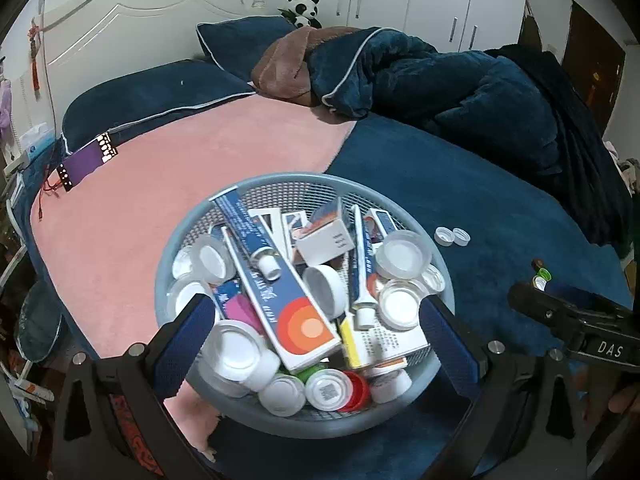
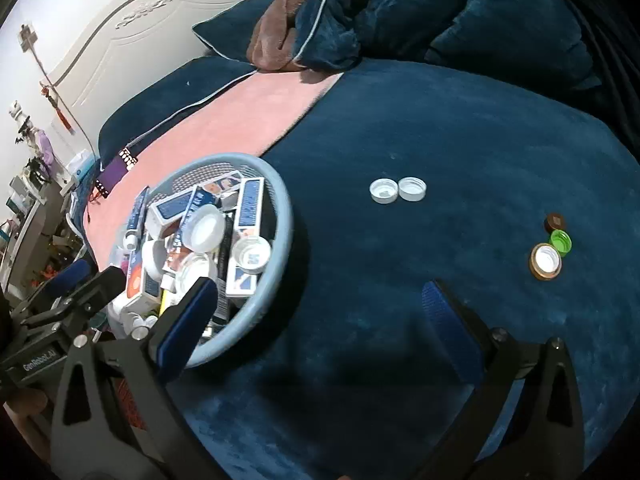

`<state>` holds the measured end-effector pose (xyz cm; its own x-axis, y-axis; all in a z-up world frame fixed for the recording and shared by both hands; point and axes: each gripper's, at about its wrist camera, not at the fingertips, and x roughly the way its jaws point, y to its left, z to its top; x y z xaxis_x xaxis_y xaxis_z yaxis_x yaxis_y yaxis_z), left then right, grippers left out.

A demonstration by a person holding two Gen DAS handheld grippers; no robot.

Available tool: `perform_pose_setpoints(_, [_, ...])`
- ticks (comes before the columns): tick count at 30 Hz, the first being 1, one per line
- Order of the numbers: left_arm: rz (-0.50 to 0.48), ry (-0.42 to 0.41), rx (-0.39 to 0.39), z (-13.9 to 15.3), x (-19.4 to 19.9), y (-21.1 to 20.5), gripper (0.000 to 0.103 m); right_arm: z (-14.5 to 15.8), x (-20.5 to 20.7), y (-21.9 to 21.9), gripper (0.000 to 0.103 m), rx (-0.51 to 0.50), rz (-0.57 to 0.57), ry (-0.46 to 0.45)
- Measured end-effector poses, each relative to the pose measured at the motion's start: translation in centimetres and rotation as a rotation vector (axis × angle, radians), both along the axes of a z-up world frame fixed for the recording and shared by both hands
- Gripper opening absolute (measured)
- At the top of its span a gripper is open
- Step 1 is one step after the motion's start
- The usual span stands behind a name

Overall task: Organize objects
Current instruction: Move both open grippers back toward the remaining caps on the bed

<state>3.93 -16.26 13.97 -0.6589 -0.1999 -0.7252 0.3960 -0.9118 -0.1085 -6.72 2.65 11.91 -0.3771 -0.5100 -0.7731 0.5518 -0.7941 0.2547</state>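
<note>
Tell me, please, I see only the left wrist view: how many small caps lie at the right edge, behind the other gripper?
Observer: Three, close together on the blue blanket: a brown cap, a green cap and a gold-rimmed cap.
Operator: Does the right gripper hold anything?
Observer: No. The right gripper is open and empty, over bare blanket beside the basket.

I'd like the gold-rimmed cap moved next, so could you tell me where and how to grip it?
Grip the gold-rimmed cap across its outer rim, from above. It lies flat, open side up, on the blue blanket; place the jaws front and back, as the green cap sits close beside it.
</note>
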Motion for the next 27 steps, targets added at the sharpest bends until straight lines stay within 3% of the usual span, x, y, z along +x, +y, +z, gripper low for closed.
perform_pose_setpoints(12, [-0.071, -0.009, -0.008, -0.4, -2.2, 3.3, 0.102, -1.0, -2.1, 4.0, 0.103, -0.003, -0.089, -0.031])
perform_pose_setpoints(20, [-0.186, -0.02, -0.046, -0.9, -4.5, 7.2, 0.102, -2.2, -4.2, 7.4, 0.103, 0.018, -0.163, -0.048])
perform_pose_setpoints(27, [-0.303, -0.001, 0.015, -1.0, -7.3, 10.7, 0.102, -2.2, -8.3, 11.3, 0.103, 0.083, -0.233, -0.056])
